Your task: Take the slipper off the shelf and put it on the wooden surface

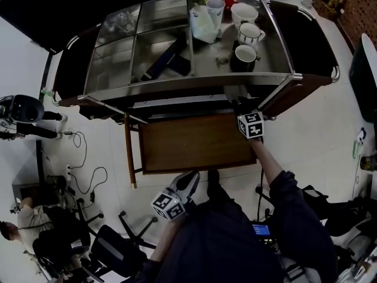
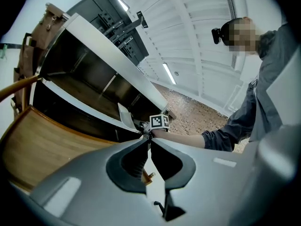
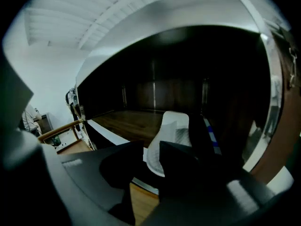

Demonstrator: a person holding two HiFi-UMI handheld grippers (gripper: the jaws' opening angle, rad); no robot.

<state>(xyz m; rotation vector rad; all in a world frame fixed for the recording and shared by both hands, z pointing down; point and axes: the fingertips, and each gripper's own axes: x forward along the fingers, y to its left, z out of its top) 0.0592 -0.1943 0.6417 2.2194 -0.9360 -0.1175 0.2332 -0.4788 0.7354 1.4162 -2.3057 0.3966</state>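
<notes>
A white slipper lies on the dark shelf under the cart's glass top. Its near end reaches into the gap between the jaws of my right gripper, which stand open and do not press on it. In the head view the right gripper reaches under the cart's top edge, and the slipper is hidden there. The left gripper view shows the slipper beside the right gripper's marker cube. The wooden surface juts out below the shelf. My left gripper hovers at its near edge, shut and empty.
A dark thing with blue stripes sits right of the slipper on the shelf. The cart's top carries several cups and a white jug. Cables and chairs lie on the floor to the left.
</notes>
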